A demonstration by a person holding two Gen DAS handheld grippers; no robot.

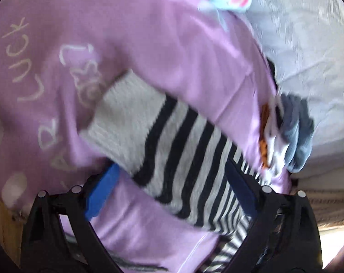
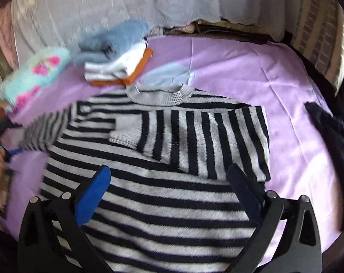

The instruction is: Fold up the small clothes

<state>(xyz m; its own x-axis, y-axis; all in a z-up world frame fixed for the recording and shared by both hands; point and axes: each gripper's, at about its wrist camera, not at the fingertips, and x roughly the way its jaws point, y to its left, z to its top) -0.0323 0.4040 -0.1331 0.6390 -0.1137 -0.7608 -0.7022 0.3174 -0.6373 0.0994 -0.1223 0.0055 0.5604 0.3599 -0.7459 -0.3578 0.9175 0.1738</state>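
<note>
A grey sweater with black stripes (image 2: pixel 172 204) lies flat on a purple sheet (image 2: pixel 251 72). One sleeve (image 2: pixel 194 136) is folded across its chest. The other sleeve (image 2: pixel 44 127) is blurred at the left edge of the right wrist view. In the left wrist view this sleeve (image 1: pixel 172 141) runs between the blue pads of my left gripper (image 1: pixel 172 166), whose jaws stand wide apart around it. My right gripper (image 2: pixel 169 168) hovers open over the sweater's body and holds nothing.
A stack of folded clothes (image 2: pixel 117 68), topped with a fluffy blue piece, sits beyond the collar; it shows in the left wrist view too (image 1: pixel 285 132). A teal and pink fluffy item (image 2: pixel 35 72) lies left. A dark garment (image 2: pixel 331 132) lies right. Grey bedding (image 2: pixel 126 0) is behind.
</note>
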